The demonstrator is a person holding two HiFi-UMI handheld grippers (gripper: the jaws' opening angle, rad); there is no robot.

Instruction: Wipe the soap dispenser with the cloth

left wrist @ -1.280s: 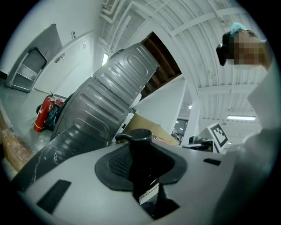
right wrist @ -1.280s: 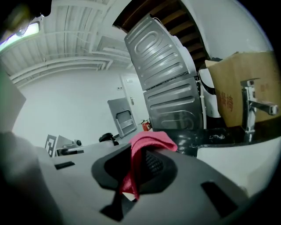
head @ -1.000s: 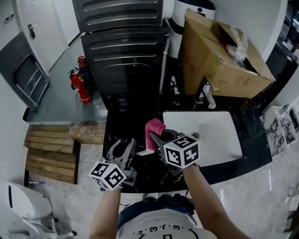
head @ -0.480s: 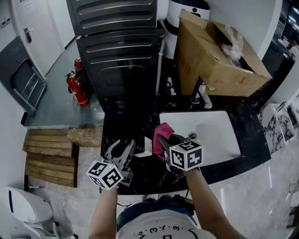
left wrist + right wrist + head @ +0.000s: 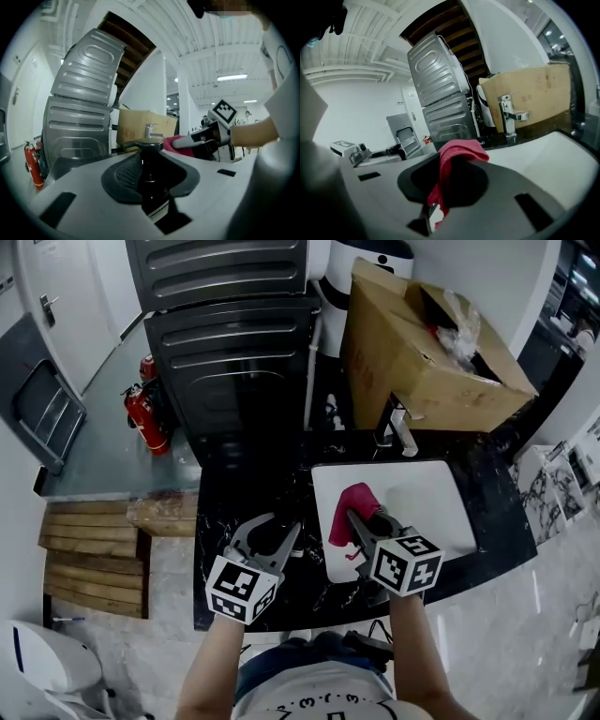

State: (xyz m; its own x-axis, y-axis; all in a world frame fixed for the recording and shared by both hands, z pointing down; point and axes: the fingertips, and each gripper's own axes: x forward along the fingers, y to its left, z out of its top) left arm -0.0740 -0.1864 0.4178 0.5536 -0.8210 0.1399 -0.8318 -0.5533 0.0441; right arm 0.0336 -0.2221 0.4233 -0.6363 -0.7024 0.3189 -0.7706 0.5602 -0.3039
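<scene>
Over the black counter (image 5: pixel 223 507), close to its front edge, the left gripper (image 5: pixel 274 531) is clamped on the soap dispenser (image 5: pixel 149 176). The dark bottle stands between the pads with its pump head just above them. To its right, the right gripper (image 5: pixel 367 521) hangs over the left rim of the white sink (image 5: pixel 436 502), its jaws pinched on the pink cloth (image 5: pixel 352 502), whose loose folds bunch over the tips. Cloth and dispenser are near each other but apart — a strip of dark counter shows between the two grippers.

The sink bowl lies bare to the right of the cloth, and that is the widest free space. At its back rim stands the faucet (image 5: pixel 394 432), and a cardboard box (image 5: pixel 422 352) sits right behind it. A tall black appliance (image 5: pixel 234 343) closes off the back of the counter. The counter's left edge drops to the floor, where wooden planks (image 5: pixel 89 559) lie, with a red fire extinguisher (image 5: pixel 139 413) further back.
</scene>
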